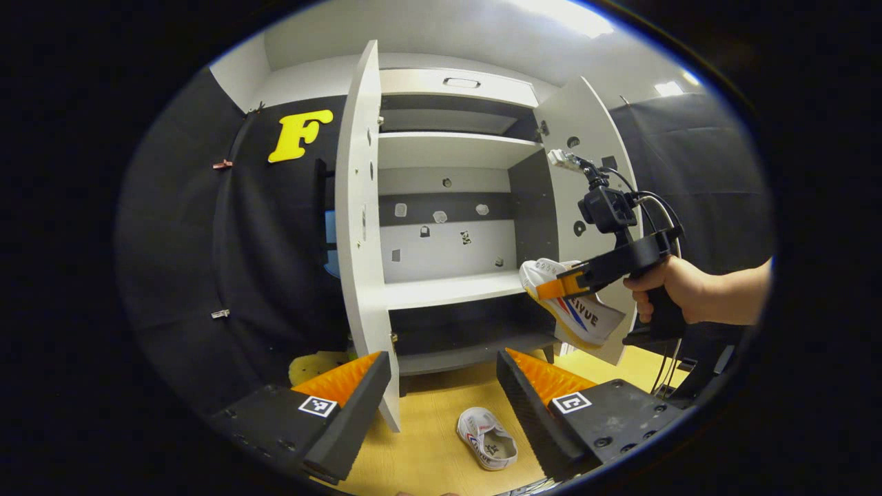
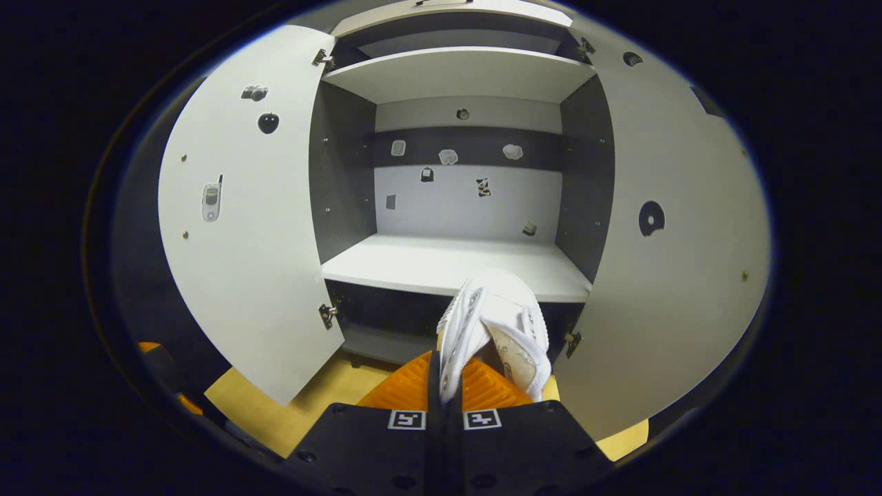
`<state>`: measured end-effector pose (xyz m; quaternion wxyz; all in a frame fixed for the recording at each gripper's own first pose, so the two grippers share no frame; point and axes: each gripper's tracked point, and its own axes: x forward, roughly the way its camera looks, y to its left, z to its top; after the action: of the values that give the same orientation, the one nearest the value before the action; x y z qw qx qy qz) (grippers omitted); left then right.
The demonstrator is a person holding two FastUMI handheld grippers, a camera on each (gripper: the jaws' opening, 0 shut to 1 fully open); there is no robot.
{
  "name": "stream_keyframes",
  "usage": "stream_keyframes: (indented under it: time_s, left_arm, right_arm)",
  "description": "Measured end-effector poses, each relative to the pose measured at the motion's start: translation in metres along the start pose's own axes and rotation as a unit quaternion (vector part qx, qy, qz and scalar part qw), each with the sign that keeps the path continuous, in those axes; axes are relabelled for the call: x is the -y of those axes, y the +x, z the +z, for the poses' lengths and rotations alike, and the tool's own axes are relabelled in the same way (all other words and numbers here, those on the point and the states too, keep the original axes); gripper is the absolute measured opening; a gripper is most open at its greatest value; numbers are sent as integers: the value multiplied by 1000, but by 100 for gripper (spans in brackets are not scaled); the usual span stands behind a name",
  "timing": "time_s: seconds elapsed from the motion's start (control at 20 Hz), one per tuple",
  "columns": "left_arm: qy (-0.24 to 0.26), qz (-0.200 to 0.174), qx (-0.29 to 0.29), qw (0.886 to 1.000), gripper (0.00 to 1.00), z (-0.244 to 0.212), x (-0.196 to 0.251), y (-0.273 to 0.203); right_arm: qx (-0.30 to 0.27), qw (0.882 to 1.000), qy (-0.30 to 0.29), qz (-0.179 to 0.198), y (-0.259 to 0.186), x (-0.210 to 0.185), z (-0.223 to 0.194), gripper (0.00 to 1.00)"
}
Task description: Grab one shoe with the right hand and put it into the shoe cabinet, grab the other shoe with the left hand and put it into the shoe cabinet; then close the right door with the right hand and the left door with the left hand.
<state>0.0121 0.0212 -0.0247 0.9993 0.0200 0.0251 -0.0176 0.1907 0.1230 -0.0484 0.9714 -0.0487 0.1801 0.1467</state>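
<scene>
White canvas shoe [image 2: 493,331] pinched between closed fingers of right gripper [image 2: 444,386], raised just before middle white shelf [image 2: 448,265] of open grey shoe cabinet [image 2: 344,172] (likely next: easing forward, releasing), second white shoe [image 1: 486,438] on wooden floor [image 1: 427,455] between spread fingers of left gripper [image 1: 441,393].

The right gripper [image 2: 444,386] has its fingers pinched together on the side wall of a white shoe [image 2: 493,331] — the shoe sticks out straight ahead of it, toe pointing away, opening turned to the gripper's right. Beyond the toe stands the shoe cabinet [image 2: 455,69] with its middle shelf [image 2: 413,265] bare. The left door [image 2: 241,227] and right door [image 2: 675,262] both swing wide open to either side, and wooden floor [image 2: 303,406] shows below
</scene>
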Motion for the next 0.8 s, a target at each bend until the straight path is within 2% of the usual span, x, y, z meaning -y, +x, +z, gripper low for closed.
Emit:
stream_keyframes:
  time_s: [0.4, 0.8]
  left_arm:
    - [2, 39, -8, 999, 97, 0, -19, 10]
    - [-13, 85, -8, 996, 97, 8, -22, 26]
  right_arm:
    - [47, 998, -46, 0, 65, 13, 88, 5]
    - [26, 995, -97, 1, 163, 25, 105, 5]
